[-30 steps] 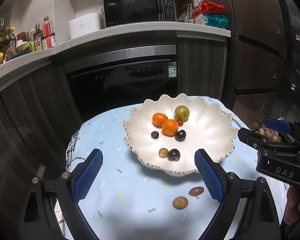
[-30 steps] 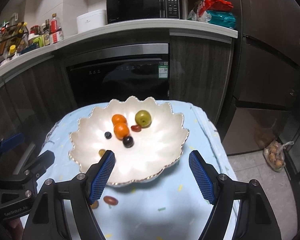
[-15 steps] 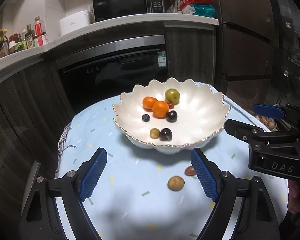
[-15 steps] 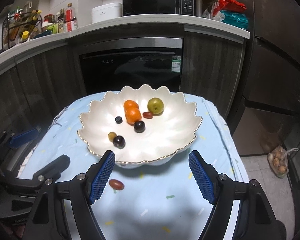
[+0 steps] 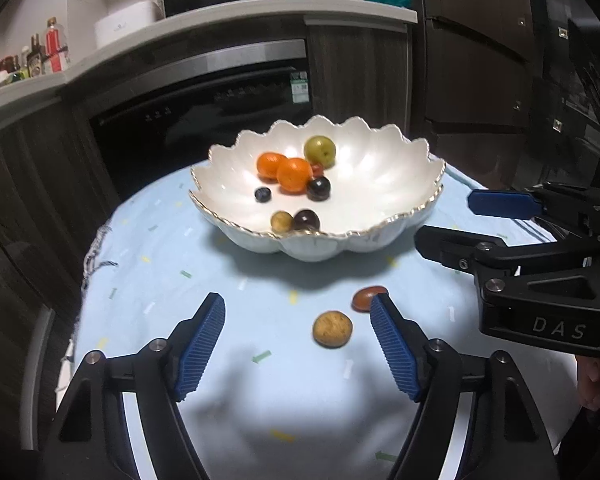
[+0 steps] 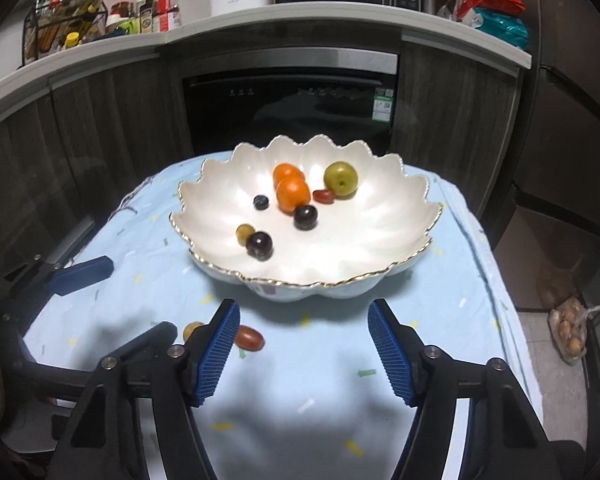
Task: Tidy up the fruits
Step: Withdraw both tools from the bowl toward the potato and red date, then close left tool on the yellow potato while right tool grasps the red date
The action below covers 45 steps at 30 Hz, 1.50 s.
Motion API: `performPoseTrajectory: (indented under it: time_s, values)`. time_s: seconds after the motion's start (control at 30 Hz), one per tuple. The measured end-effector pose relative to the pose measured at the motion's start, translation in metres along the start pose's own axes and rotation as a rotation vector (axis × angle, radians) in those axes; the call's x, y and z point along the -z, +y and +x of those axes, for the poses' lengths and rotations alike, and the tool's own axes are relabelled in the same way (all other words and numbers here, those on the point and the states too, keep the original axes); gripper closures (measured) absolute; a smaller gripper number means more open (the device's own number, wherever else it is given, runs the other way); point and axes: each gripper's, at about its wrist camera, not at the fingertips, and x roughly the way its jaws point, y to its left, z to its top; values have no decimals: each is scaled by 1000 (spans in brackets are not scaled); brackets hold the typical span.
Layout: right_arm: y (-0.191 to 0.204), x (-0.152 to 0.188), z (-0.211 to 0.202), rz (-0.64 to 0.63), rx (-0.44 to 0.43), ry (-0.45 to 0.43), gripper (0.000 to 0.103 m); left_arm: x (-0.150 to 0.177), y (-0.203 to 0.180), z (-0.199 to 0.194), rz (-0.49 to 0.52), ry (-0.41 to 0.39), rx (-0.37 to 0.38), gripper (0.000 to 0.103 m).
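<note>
Left tongs hung low over the blue-clothed worktop, their jaws closing, the round tan fruit lying loose between the pads and touched by neither. Just right of it the reddish-brown oval fruit sat against the right pad's tip. Right tongs were closing too, on nothing, that same oval fruit beside their left pad. Farther back stood the scalloped white bowl, holding two oranges, a green fruit and small dark ones.
</note>
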Motion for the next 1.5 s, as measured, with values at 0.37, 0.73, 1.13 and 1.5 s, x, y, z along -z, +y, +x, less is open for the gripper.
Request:
performPoseTrajectory:
  time_s: [0.37, 0.73, 1.13, 1.5]
  values:
    - [4, 4, 17, -29, -56, 51, 47, 7, -10, 18, 28, 57, 51, 41]
    - [7, 7, 40, -27, -135, 128, 52, 11, -9, 37, 17, 117, 92, 52]
    - [8, 7, 66, 27, -206, 212, 57, 10, -5, 52, -18, 165, 129, 64]
    - [10, 5, 80, 51, -232, 263, 73, 7, 0, 61, -59, 189, 158, 70]
